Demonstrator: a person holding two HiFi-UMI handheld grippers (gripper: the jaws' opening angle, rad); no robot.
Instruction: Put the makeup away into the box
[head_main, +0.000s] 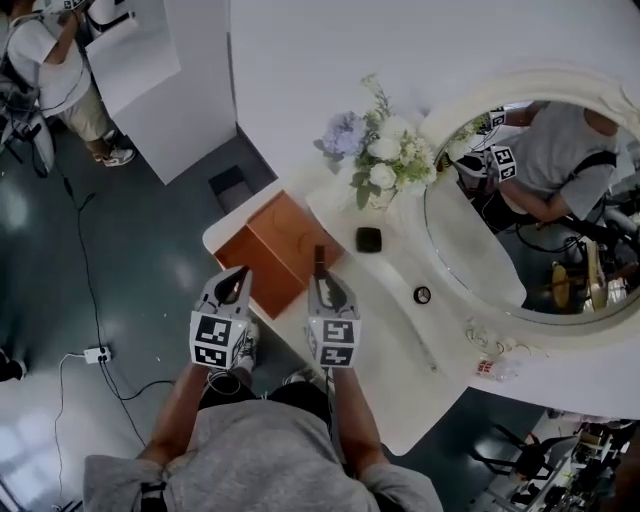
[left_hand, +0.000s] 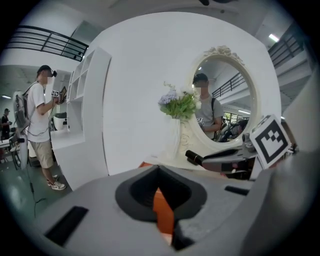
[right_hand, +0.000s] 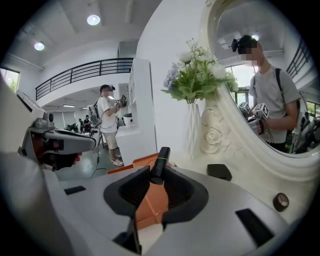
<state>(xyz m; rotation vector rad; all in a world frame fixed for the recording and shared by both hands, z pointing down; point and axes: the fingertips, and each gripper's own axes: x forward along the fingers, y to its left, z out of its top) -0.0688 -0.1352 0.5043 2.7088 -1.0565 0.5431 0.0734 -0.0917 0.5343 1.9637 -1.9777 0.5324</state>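
— Where is the makeup?
— A black tube (right_hand: 160, 165) is up off the table, poised over the near right part of the orange-brown box (head_main: 280, 245). A square black compact (head_main: 368, 239) lies just beyond the box, and a small round pot (head_main: 422, 295) sits further right, near the mirror's frame.

— And what are they on?
— A white table (head_main: 400, 385) with a rounded corner; the box stands at that corner. At the back are pale flowers (head_main: 385, 160) and an oval mirror (head_main: 530, 215) in an ornate cream frame, against a white wall. The glass reflects the person holding the tools.

— The room?
— A dark floor (head_main: 150, 280) with a white power strip (head_main: 97, 354) and its cable. A white shelf unit (head_main: 190, 100) stands beside the table, and another person (head_main: 60, 70) stands by it.

— The tools?
— The right tool (right_hand: 152, 186) has its pads pinching the tube's lower end, jaws only narrowly apart, the tube leaning forward. The left tool (left_hand: 159, 172) hangs beside it over the box's near left edge — its tips are pressed together with nothing between them.
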